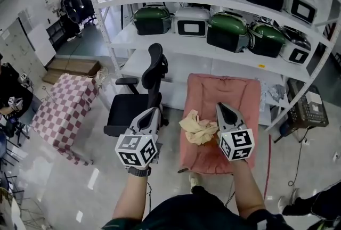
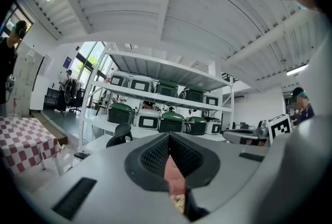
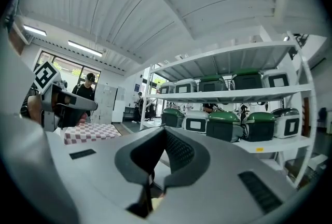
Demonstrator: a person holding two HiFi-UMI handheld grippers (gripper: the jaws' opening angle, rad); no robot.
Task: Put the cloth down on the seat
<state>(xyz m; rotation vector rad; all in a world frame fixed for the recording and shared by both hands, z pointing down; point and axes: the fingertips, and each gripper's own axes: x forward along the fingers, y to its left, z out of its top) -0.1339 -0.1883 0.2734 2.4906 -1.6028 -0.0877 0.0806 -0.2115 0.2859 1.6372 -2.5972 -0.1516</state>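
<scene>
- Left hand-held gripper (image 1: 153, 113): jaws together, empty.
- Right hand-held gripper (image 1: 222, 107): jaws closed, nothing gripped.
- Beige cloth (image 1: 198, 128): crumpled on the pink seat (image 1: 224, 88), between both, just beside the right one.

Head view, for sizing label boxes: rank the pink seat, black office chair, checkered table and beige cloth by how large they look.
1. pink seat, clearly largest.
2. checkered table and black office chair: too alike to rank.
3. beige cloth, smallest.
</scene>
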